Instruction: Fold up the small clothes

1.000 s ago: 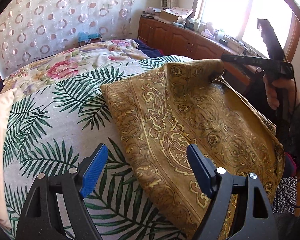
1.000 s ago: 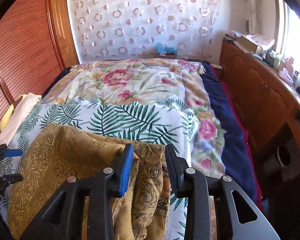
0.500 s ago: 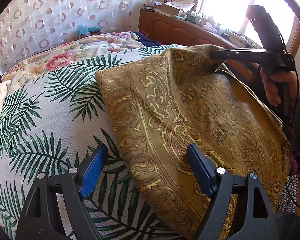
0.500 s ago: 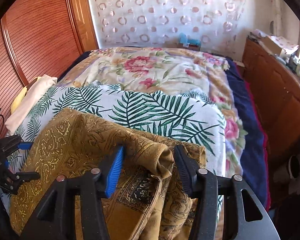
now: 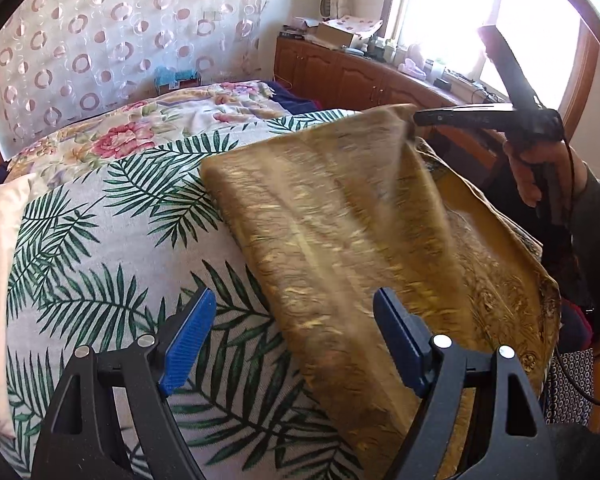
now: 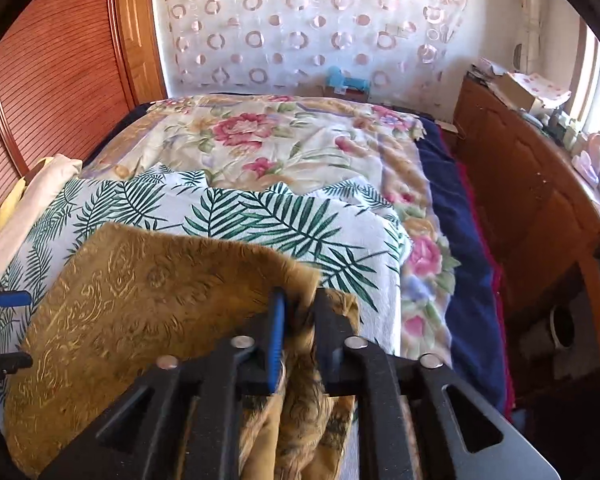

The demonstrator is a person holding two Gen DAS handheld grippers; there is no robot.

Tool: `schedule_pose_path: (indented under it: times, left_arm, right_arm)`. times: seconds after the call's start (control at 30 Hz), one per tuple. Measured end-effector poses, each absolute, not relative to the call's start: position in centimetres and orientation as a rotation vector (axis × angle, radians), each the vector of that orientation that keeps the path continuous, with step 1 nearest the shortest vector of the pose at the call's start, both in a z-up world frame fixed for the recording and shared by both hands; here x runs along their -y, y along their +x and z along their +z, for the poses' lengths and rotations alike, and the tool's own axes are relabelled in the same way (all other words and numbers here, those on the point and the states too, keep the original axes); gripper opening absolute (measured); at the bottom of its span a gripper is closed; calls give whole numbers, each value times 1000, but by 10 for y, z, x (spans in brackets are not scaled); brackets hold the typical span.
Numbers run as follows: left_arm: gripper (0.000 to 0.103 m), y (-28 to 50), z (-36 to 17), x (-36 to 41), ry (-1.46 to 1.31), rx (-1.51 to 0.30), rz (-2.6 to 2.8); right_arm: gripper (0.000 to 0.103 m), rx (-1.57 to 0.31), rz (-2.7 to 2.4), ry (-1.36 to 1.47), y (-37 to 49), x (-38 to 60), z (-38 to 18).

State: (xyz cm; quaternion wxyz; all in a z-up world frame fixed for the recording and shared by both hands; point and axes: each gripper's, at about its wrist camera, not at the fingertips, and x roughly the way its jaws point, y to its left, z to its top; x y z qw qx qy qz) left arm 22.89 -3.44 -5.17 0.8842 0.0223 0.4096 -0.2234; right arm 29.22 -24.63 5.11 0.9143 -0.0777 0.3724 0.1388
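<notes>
The right gripper has just been closing and now pinches a bunched corner of the gold paisley cloth, the fabric caught between its blue pads at the corner farthest from the person. The cloth lies on the palm-leaf sheet, draped over the sheet's near edge, its long axis running from that raised corner back toward the person. The left gripper hangs with its jaws spread wide and nothing in them, above the cloth's left border where it meets the palm-leaf sheet. That border runs between the left jaws, so the left hand is the nearer one to take it, I judge.
</notes>
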Motion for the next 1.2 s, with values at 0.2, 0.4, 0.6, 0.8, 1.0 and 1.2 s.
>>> schedule_pose_path:
  times: [0.2, 0.4, 0.6, 0.8, 1.0, 1.2]
  left_arm:
    - [82, 212, -42, 31, 45, -814, -464]
    - [82, 193, -37, 29, 50, -779, -463]
    - [82, 174, -33, 29, 55, -758, -461]
    - [82, 154, -33, 29, 50, -750, -462]
    - [82, 130, -38, 29, 48, -749, -456]
    - [82, 126, -43, 26, 32, -774, -459]
  right_arm:
    - [46, -711, 284, -122, 250, 253, 66]
    - [46, -673, 317, -114, 197, 252, 61]
    - [46, -684, 345, -115, 150, 251, 45]
    - [46, -709, 355, -119, 114, 254, 36]
    - [46, -736, 355, -113, 83, 259, 30]
    - [41, -766, 343, -87, 74, 264, 23]
